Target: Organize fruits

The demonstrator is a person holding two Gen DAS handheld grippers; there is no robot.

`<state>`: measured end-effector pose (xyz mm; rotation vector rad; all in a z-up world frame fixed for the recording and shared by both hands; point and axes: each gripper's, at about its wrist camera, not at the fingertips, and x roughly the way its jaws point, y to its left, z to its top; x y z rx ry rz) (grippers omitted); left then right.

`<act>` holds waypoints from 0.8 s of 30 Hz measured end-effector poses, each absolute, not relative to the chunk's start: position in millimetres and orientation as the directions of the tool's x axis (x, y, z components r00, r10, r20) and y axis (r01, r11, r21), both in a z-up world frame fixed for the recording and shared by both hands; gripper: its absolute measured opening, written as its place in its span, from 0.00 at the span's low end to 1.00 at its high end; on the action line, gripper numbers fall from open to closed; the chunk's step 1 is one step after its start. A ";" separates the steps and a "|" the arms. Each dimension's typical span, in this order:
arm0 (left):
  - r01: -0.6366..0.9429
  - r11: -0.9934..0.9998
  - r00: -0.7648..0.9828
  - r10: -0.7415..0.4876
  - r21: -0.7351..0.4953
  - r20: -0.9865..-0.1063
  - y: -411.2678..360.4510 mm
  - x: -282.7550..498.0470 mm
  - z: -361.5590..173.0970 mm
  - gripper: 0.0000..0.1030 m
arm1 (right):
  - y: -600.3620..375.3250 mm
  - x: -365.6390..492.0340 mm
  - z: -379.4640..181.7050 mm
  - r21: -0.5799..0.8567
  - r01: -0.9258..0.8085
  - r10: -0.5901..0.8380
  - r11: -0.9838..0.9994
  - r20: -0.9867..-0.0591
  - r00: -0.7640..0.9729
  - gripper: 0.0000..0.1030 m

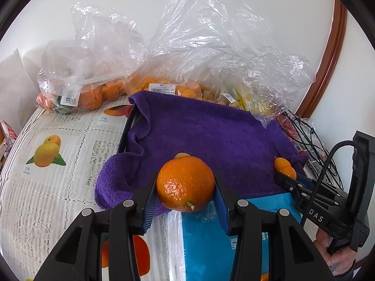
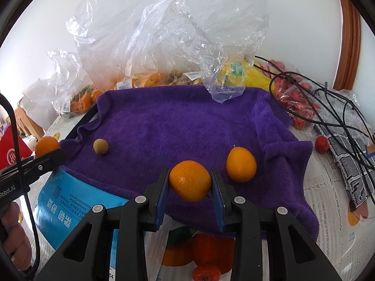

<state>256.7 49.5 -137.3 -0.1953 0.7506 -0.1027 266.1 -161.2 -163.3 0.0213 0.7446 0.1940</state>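
Note:
My left gripper (image 1: 185, 187) is shut on a glossy orange mandarin (image 1: 185, 183), held above the near edge of a purple towel (image 1: 206, 135). My right gripper (image 2: 190, 182) is shut on a small orange kumquat (image 2: 190, 180) over the towel (image 2: 175, 121). A second kumquat (image 2: 241, 167) lies on the towel just right of it. A small brown longan (image 2: 100, 146) lies on the towel's left side. The right gripper with its fruit shows at the right of the left wrist view (image 1: 284, 167). The left gripper with its mandarin shows at the left of the right wrist view (image 2: 48, 146).
Clear plastic bags (image 1: 93, 70) of oranges and other fruit are piled behind the towel. A blue package (image 2: 75, 201) lies at the towel's near edge. Black cables (image 2: 328, 107) and a bag of red fruit (image 2: 297, 103) lie at the right. A loose red fruit (image 2: 321, 143) sits on the tablecloth.

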 end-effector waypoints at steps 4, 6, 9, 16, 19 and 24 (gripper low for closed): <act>0.018 0.972 0.722 -0.175 -0.235 -0.670 51.2 260.9 -142.4 0.41 | -160.2 263.6 -162.1 0.073 -0.170 0.174 0.983 -0.674 0.718 0.34; 0.013 0.969 0.710 -0.183 -0.247 -0.680 51.7 264.3 -146.5 0.41 | -160.3 263.7 -162.0 0.080 -0.173 0.181 0.982 -0.676 0.714 0.34; 0.010 0.970 0.706 -0.179 -0.243 -0.685 50.8 265.9 -151.2 0.41 | -160.2 262.5 -160.8 0.082 -0.179 0.187 0.980 -0.674 0.715 0.34; 0.007 0.971 0.707 -0.174 -0.239 -0.686 51.5 264.9 -151.5 0.41 | -160.9 258.0 -155.3 0.062 -0.185 0.179 0.981 -0.655 0.734 0.34; -0.007 0.970 0.712 -0.165 -0.243 -0.682 54.2 263.8 -149.8 0.41 | -164.7 258.0 -152.2 0.080 -0.181 0.189 0.980 -0.650 0.736 0.34; -0.021 0.968 0.717 -0.160 -0.251 -0.678 58.8 261.7 -147.2 0.41 | -170.8 256.0 -148.6 0.090 -0.172 0.189 0.981 -0.642 0.743 0.34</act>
